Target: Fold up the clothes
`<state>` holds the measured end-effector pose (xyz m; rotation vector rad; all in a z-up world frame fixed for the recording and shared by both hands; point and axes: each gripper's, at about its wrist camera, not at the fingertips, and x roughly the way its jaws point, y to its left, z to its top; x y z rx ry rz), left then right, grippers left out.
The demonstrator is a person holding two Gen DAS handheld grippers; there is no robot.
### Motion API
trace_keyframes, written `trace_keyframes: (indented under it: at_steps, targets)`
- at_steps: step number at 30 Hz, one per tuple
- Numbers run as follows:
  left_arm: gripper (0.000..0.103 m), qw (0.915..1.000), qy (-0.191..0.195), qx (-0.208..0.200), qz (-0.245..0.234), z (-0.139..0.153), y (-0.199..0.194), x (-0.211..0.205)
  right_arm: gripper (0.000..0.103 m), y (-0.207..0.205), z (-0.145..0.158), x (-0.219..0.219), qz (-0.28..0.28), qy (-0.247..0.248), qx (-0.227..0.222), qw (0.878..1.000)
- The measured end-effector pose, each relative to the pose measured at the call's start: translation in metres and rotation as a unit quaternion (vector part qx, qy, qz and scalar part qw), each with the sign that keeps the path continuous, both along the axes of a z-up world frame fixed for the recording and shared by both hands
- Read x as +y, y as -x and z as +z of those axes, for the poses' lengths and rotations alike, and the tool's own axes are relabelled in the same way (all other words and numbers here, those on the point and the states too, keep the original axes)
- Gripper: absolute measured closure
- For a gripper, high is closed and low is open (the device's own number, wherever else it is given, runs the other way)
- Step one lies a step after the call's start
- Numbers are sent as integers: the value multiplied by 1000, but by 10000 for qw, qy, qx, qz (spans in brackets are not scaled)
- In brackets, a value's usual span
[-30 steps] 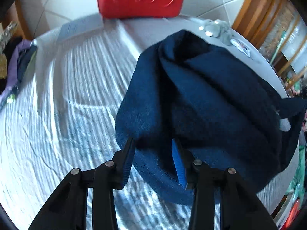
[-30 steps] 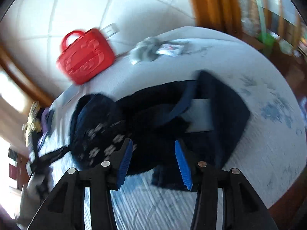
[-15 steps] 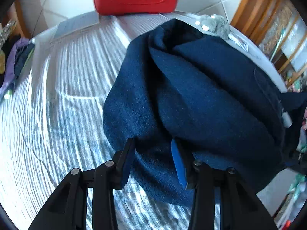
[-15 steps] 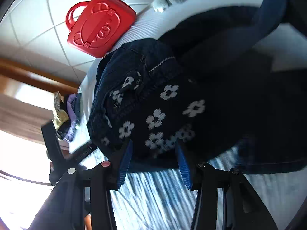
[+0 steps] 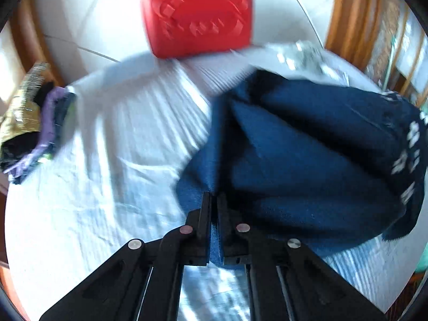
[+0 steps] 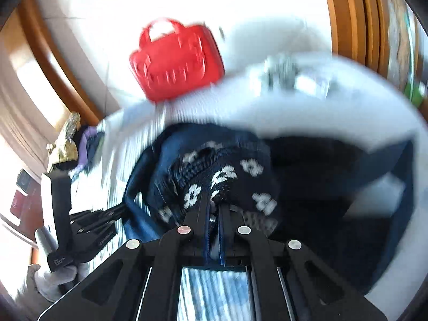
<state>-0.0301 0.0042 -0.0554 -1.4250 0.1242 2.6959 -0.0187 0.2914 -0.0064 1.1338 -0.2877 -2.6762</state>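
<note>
White striped bedding (image 5: 112, 176) covers the bed, with a red bag (image 5: 199, 18) at its far edge against the wall. My left tongs (image 5: 214, 200) are pinched on the edge of the navy sweater (image 5: 307, 155); my right tongs (image 6: 214, 206) are clamped on its flower-patterned part, bunched mid-bed.

Both views are bright with daylight and smeared by motion blur. In the left wrist view the red bag (image 5: 198, 18) far ahead of the left claw (image 5: 213, 200) is streaked, and the striped sheet (image 5: 112, 139) glares near white. In the right wrist view the wall (image 6: 254, 8) above the right claw (image 6: 213, 206) is blown out. Fisheye bending curves the edges into dark corners.
</note>
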Motion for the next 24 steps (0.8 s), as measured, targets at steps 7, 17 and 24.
trace_keyframes:
  at_steps: [7,17,24]
  targets:
    - [96,9984,-290,401,281,48,4,-34,98,-27,108,53,-967,-701,1337,9838]
    - [51,9855,-1284,8,-1107,46,-16,33,98,-85,136,148,-2801,-1633,1214,9382]
    - [51,9817,-796,-500,-1657,-6,-47,79,98,-99,110,200,-3291,-1410,710,9310]
